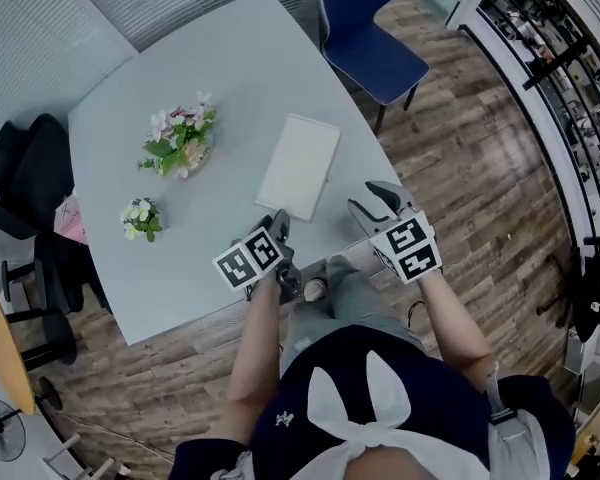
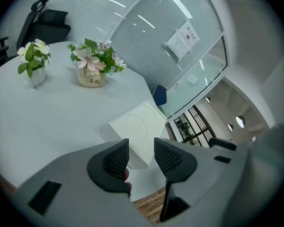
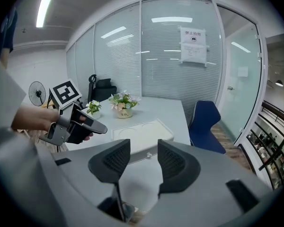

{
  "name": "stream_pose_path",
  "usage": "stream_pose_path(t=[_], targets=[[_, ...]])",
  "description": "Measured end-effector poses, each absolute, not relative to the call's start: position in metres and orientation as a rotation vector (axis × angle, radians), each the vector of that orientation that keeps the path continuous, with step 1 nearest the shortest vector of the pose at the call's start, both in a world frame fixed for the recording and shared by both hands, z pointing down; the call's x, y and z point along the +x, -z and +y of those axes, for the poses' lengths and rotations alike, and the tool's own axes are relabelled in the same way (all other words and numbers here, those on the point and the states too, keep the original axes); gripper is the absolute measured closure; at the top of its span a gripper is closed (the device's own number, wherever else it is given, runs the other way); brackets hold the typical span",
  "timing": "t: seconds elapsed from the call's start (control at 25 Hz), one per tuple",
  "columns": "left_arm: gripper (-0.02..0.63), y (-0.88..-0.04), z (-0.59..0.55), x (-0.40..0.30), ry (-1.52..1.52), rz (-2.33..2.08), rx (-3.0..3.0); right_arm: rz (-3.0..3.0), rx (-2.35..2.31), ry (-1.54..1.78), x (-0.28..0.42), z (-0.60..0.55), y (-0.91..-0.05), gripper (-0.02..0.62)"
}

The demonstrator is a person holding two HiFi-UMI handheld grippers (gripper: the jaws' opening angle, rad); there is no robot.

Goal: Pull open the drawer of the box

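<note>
A flat white box (image 1: 298, 166) lies on the pale grey table (image 1: 180, 268), near its front right edge. In the right gripper view the box (image 3: 142, 137) shows its front face with a small drawer knob (image 3: 148, 154); the drawer looks closed. My left gripper (image 1: 280, 228) hovers just short of the box's near end, jaws apart and empty. My right gripper (image 1: 378, 200) is held off the table edge, to the right of the box, also open and empty. In the left gripper view the box (image 2: 138, 130) sits straight ahead of the left gripper (image 2: 141, 149).
A flower pot (image 1: 183, 144) and a smaller vase of flowers (image 1: 141, 219) stand on the table's left half. A blue chair (image 1: 368, 34) is beyond the table, black chairs (image 1: 25, 173) at the left. Wooden floor lies to the right.
</note>
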State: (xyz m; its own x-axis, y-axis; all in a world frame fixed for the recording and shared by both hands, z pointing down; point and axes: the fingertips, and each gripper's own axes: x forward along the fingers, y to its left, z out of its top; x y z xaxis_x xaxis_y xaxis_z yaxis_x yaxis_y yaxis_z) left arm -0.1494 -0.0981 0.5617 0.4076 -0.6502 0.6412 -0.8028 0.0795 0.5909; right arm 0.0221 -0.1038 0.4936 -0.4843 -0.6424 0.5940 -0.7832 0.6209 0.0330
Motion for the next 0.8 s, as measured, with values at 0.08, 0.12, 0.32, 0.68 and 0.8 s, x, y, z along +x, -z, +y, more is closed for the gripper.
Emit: stream_pose_path(t=[0.08,0.12,0.32,0.68,0.8], targets=[[0.434,-0.576,-0.103,-0.149,-0.182,-1.311,1.562,-2.276,1.074,-0.341,0.022,-0.115,-0.502,0.408],[0.434,-0.582,-0.105,-0.148,-0.181,-1.314,1.530,-2.277,1.053,-0.346,0.022,-0.121,-0.506,0.408],[0.437,-0.602,-0.111,-0.146,-0.177,-1.332,1.450,-2.257,0.928,-0.345,0.018,-0.140,-0.533,0.407],[0.471,-0.622,-0.115,-0.152,-0.118,-1.345,1.329,-2.152,0.667,-0.326,0.002,-0.161,-0.599,0.402],[0.471,-0.627,-0.116,-0.151,-0.092,-1.327,1.277,-2.111,0.620,-0.341,-0.004,-0.163,-0.616,0.402]])
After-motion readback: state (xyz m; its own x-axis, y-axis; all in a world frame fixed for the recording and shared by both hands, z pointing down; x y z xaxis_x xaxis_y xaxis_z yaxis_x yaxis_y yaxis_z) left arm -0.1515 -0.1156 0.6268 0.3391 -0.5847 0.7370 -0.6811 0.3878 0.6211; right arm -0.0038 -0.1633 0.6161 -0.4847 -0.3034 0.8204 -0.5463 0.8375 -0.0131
